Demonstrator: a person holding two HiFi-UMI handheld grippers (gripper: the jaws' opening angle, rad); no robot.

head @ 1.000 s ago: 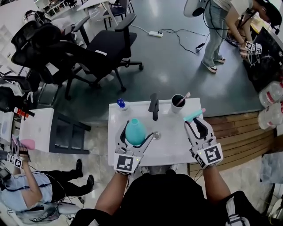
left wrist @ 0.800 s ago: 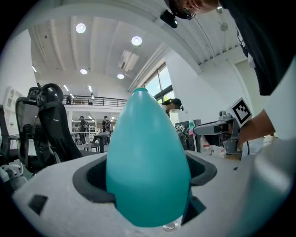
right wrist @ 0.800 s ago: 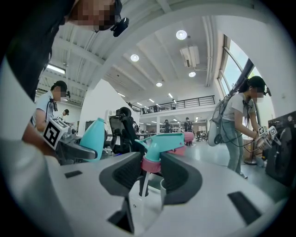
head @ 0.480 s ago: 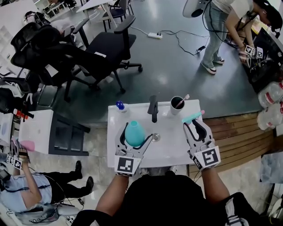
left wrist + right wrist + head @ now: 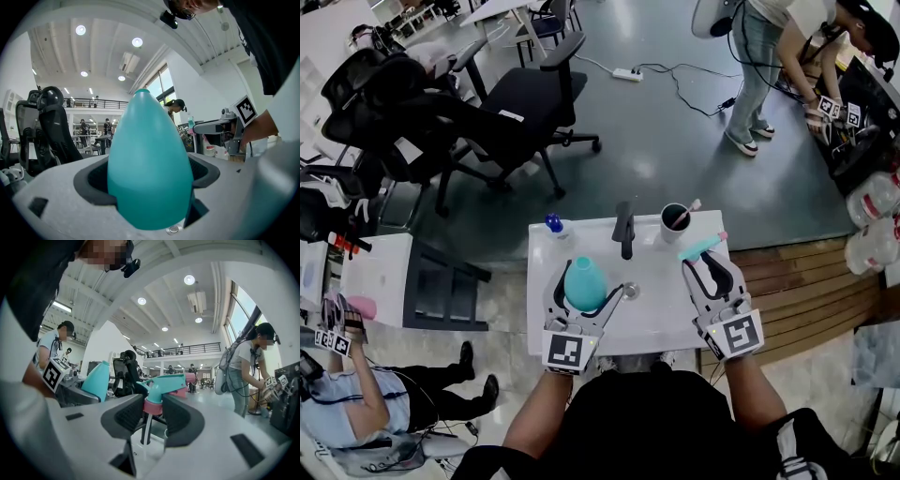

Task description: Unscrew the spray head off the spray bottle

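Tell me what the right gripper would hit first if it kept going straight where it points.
Probably the dark cup with the toothbrush, just ahead of the spray head that the right gripper holds; height is unclear.

right claw (image 5: 152,414) clamped on the pink collar of teal spray head (image 5: 165,382), white tube (image 5: 146,430) hanging below, teal bottle (image 5: 97,379) at left, apart

Bright even indoor light, round ceiling lamps (image 5: 137,42) glaring, heavy fisheye bending at edges, mostly sharp
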